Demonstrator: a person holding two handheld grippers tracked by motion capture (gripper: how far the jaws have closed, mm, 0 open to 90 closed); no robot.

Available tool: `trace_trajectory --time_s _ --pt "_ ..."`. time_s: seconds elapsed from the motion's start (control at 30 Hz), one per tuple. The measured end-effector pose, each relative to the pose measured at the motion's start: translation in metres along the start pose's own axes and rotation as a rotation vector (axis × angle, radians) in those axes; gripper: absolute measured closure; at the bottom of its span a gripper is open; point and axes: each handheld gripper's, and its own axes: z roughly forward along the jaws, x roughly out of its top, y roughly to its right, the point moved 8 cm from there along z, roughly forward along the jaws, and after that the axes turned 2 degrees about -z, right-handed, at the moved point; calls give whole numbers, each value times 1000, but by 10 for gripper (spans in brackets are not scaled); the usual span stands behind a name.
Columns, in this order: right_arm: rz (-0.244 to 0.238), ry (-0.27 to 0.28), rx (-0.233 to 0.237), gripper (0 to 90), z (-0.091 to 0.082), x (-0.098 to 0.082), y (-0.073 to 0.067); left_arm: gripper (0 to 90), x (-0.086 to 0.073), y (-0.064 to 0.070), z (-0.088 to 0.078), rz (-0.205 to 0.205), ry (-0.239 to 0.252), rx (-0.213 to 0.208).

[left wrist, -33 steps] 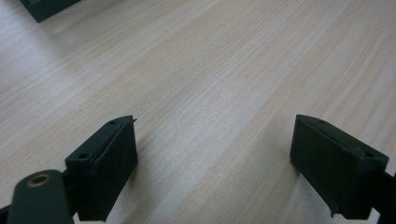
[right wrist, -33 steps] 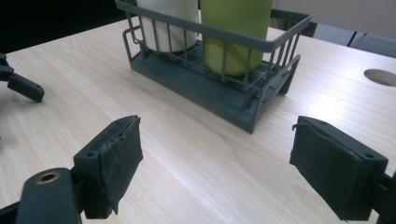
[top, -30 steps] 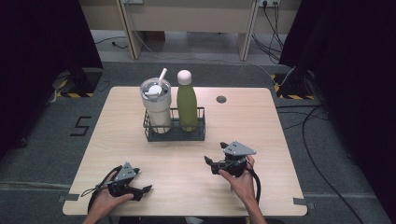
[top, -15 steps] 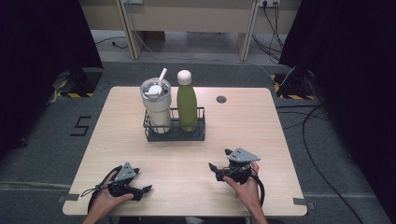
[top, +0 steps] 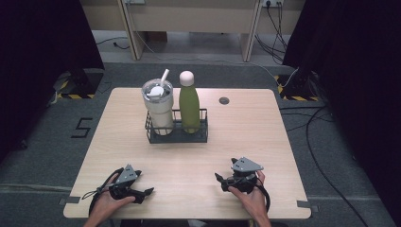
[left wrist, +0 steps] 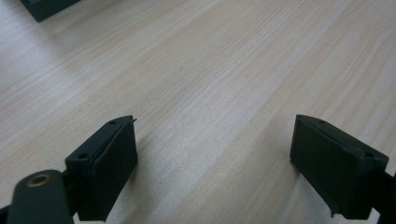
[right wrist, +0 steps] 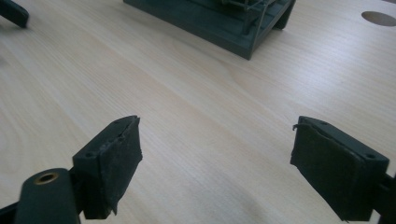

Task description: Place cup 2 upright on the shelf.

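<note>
Pale wood runs under both my claws: the light-grained rectangular table (top: 265,137) is bare around them, and each claw sits low over its near edge, well apart from the other. My left gripper (top: 146,192) lies at the near left, my left hand (top: 106,205) wrapped around its black body, its grey three-cornered plate on top and its cable looping beside it. In the left gripper view its jaws stand wide, with nothing but wood grain between the two black pads (left wrist: 112,161). My right gripper (top: 218,178) is at the near right, held by my right hand (top: 250,198), and points across the table toward the left. In the right gripper view its jaws also stand apart with plain wood between them, gripping nothing; the pad (right wrist: 119,158) at the left looks frayed at its lower edge.

Farther out, past the middle of the table, stands the dark wire caddy with a solid base (top: 176,136). In its left half is the cream-coloured tumbler with a clear lid and white straw (top: 158,106), upright; in its right half, just beside the tumbler, the olive-green bottle with a pale pink cap (top: 189,106), also upright. A corner of the caddy's base (right wrist: 219,23) shows ahead of my right gripper. A small round dark hole (top: 224,100) sits in the tabletop to the right of the caddy.
</note>
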Motion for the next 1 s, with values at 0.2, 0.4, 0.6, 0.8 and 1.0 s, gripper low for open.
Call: trace_trajectory --time_s 0.2,0.4,0.6,0.8,1.0 --pt "23 -23 12 164 -5 -12 -2 140 0 0 0 0 0 0" --pt "50 -54 15 159 -10 -23 -5 140 0 0 0 0 1 1" --pt "41 -78 -2 157 -10 -30 -3 140 0 0 0 0 1 1" --pt "53 -106 -5 156 -10 -37 -4 140 0 0 0 0 1 2" --pt "50 -136 -12 154 -10 -43 -3 140 0 0 0 0 1 1"
